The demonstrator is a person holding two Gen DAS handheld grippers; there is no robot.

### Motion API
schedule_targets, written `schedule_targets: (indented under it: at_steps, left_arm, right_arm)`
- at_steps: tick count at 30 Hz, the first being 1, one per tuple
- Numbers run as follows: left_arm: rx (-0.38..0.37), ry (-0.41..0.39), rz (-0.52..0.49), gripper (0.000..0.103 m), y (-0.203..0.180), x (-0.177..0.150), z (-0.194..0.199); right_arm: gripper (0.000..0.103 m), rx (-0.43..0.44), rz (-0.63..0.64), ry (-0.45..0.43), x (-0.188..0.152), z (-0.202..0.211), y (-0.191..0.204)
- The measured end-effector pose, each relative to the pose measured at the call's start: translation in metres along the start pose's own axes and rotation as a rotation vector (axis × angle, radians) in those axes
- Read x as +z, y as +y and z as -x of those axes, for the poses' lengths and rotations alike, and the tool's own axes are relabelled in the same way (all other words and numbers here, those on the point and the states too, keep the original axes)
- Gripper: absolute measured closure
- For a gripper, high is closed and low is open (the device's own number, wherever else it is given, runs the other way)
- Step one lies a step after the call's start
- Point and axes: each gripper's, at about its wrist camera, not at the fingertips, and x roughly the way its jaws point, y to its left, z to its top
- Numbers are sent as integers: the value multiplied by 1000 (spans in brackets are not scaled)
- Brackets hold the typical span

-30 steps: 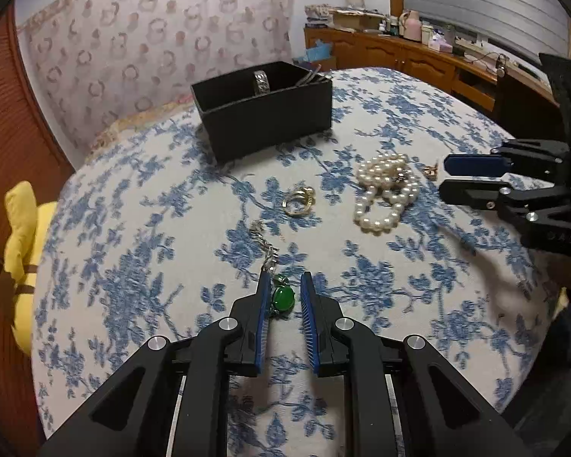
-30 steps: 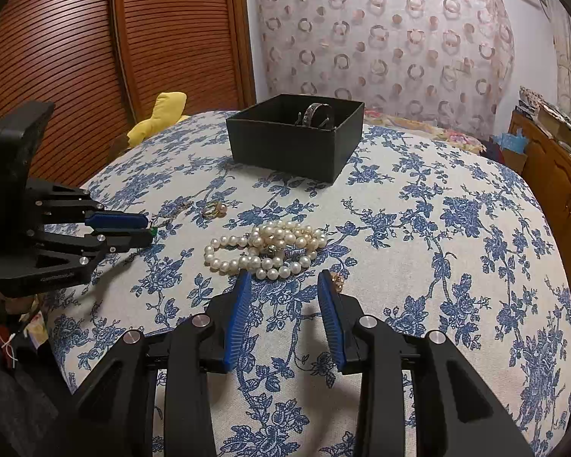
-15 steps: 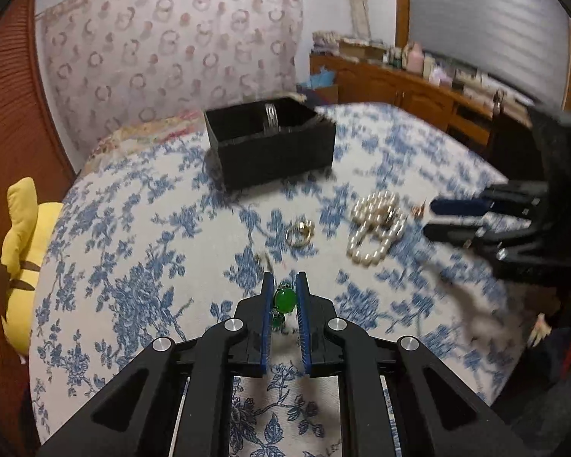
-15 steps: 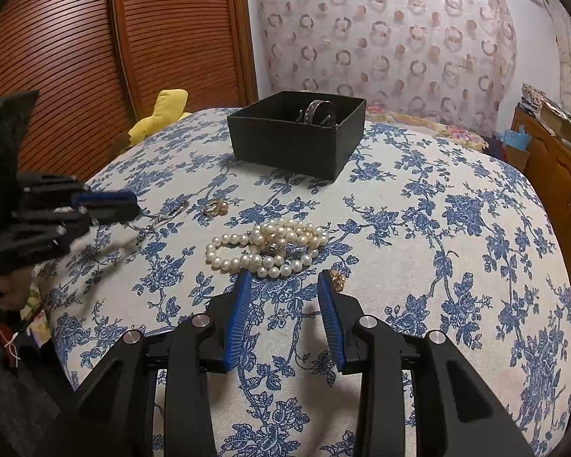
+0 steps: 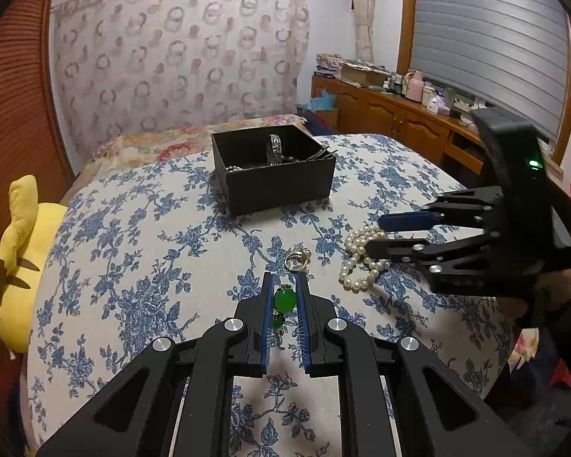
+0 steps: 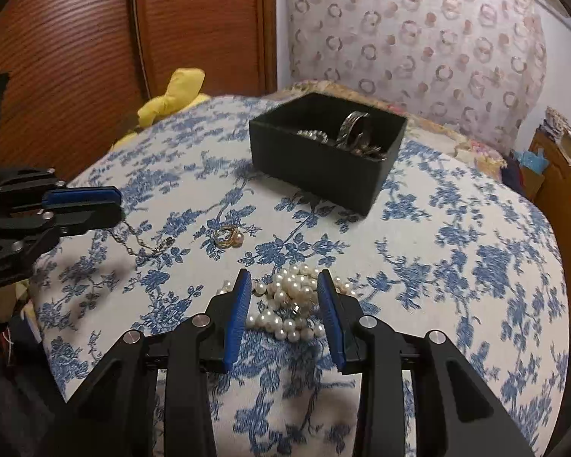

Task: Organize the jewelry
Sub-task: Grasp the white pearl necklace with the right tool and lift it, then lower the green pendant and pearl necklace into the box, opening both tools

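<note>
My left gripper [image 5: 284, 285] is shut on a green pendant [image 5: 284, 300] and holds it above the floral cloth; its thin chain [image 6: 141, 238] trails down to the cloth in the right wrist view. My right gripper [image 6: 284, 282] is open, its jaws on either side of the pearl necklace [image 6: 289, 304], which lies on the cloth; the necklace also shows in the left wrist view [image 5: 361, 262]. A gold ring [image 5: 297, 261] lies between the two grippers. The black box [image 5: 274, 173] stands farther back with a silver bangle and other jewelry inside.
A yellow plush toy [image 5: 19, 259] sits at the left edge of the round table [image 5: 133, 251]. A wooden sideboard [image 5: 392, 114] with clutter stands behind on the right. A wooden shutter door [image 6: 76, 57] is on the left.
My left gripper closed on the green pendant and lifted it, its chain trailing. My right gripper moved forward and now straddles the pearl necklace.
</note>
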Motion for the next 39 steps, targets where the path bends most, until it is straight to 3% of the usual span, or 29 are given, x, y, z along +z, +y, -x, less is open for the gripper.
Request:
schedule_targets:
  at_steps: [7, 8, 9, 13, 29, 39]
  left_arm:
    - [0, -1, 2, 92, 0, -1, 0]
    - [-1, -2, 2, 92, 0, -1, -1]
    - [-1, -4, 2, 92, 0, 0, -1]
    - [0, -9, 6, 92, 1, 2, -1]
    - [-8, -114, 11, 92, 8, 51, 19]
    - [-4, -154, -5, 92, 7, 76, 24]
  right_arm:
    - [65, -53, 61, 75, 4, -18, -1]
    - [71, -50, 55, 75, 4, -18, -3]
    - [84, -40, 52, 74, 4, -17, -4]
    - [95, -21, 51, 52, 5, -9, -8]
    - [95, -31, 77, -259, 62, 107, -6]
    - [95, -81, 118, -349, 101, 138, -7]
